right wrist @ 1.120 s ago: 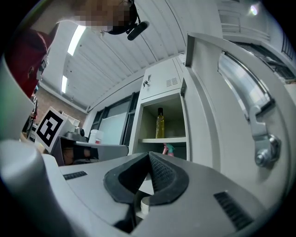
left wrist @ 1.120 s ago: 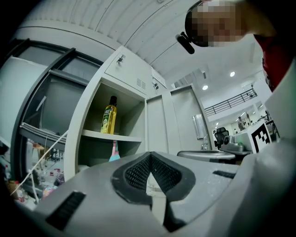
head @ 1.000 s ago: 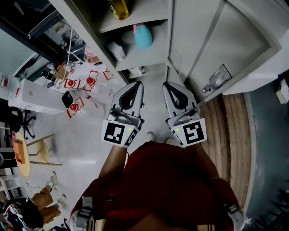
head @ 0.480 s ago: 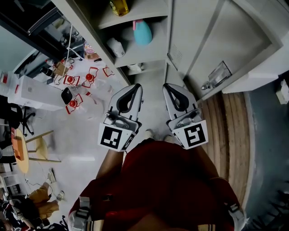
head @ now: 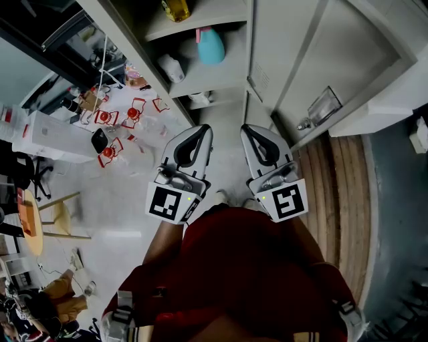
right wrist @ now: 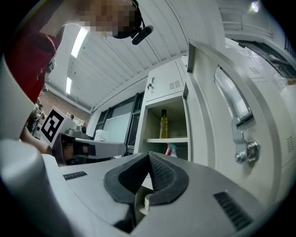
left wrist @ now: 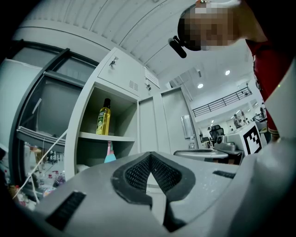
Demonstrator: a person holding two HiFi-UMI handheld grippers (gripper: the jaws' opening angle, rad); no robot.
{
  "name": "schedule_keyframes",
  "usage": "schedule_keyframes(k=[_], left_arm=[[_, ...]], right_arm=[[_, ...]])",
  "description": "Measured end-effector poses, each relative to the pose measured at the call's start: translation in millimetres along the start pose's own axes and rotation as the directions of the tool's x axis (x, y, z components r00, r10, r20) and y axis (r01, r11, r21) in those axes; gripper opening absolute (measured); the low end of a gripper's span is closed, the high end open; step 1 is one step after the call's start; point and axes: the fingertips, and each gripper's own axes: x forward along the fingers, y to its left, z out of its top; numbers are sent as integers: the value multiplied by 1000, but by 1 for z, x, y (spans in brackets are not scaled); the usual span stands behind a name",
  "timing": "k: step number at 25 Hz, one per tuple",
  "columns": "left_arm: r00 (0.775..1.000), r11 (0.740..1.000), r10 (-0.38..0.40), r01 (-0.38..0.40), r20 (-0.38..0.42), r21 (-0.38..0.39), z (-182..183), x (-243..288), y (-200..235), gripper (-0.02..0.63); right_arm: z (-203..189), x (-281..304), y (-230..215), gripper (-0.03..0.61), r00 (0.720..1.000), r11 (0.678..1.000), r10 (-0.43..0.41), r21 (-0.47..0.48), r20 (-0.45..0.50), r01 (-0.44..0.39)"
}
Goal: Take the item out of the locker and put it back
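The grey locker [head: 235,79] stands open in front of me. A yellow oil bottle [head: 175,8] [left wrist: 103,117] [right wrist: 163,125] stands on its upper shelf. On the shelf below are a teal spray bottle [head: 210,48] [left wrist: 109,155] [right wrist: 172,149] and a white container [head: 172,69]. My left gripper [head: 200,128] [left wrist: 150,155] and right gripper [head: 249,127] [right wrist: 149,153] are held side by side, short of the locker and pointing at it. Both are shut with nothing between their pads.
The open locker door [head: 348,73] with its metal latch handle [right wrist: 240,134] stands on the right, close to my right gripper. A table with red-and-white items [head: 117,123] and a stool [head: 60,220] are on the left. Wooden boards [head: 338,194] lie on the right.
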Motion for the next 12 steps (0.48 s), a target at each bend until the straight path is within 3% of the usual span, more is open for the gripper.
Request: schedule_keyframes(k=[12], left_arm=[[1000,1000,2,-2,-2,-6,-1,0,-4,6]], right_arm=[[0,-5,3,-3,1000,1000,5,4,-1,-5]])
